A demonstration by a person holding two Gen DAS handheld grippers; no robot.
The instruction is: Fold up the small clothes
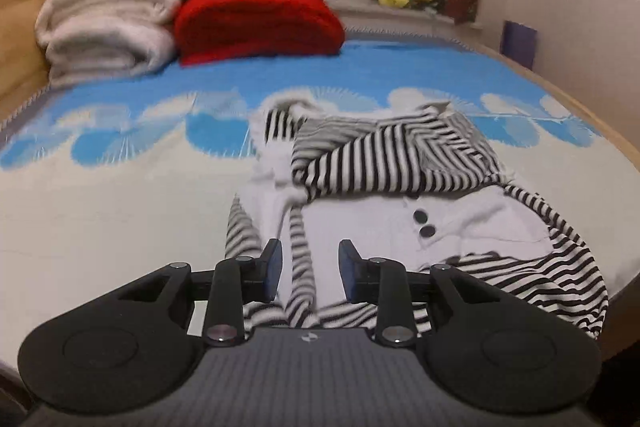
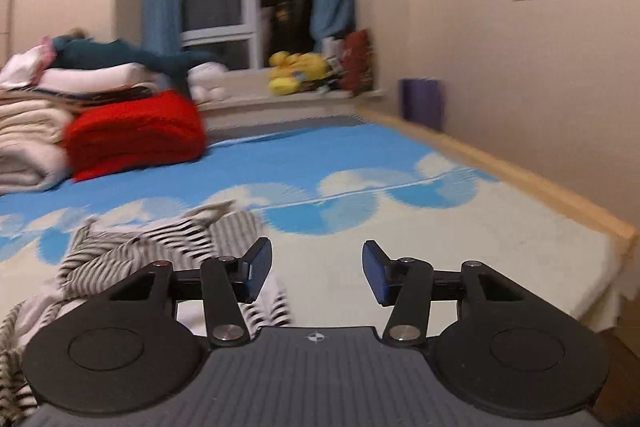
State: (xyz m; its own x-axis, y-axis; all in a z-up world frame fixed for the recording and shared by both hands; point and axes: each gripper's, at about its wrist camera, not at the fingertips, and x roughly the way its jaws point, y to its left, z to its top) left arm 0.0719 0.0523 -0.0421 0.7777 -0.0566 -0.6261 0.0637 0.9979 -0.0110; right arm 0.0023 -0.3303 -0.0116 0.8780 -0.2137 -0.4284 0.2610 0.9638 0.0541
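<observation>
Garment (image 1: 400, 187) first, left wrist view: a small striped black-and-white piece with a white panel and two dark buttons (image 1: 424, 223), lying rumpled on the blue-and-white bedspread (image 1: 120, 187), near the bed's near edge. One striped part is flopped over the top, so it looks part-folded or just bunched; I can't tell which. Your left claw (image 1: 308, 269) hangs just over the near hem, jaws apart, a narrow striped strip running up between the pads (image 1: 274, 267) without being pinched. Probably you're lined up to take that strip or the hem. Stacked blankets, a cream one (image 1: 108, 27) and a red one (image 1: 256, 23), sit well apart at the far end, likely kept clear so you have room to fold.

Right wrist view: your right claw (image 2: 316, 273) is also apart, nothing between the pads, over bare bedspread. The garment lies to its left, partly under the left finger (image 2: 256, 271); contact not clear. Aimed off to the side, so you'd need to swing left to reach cloth. View is blurred.
</observation>
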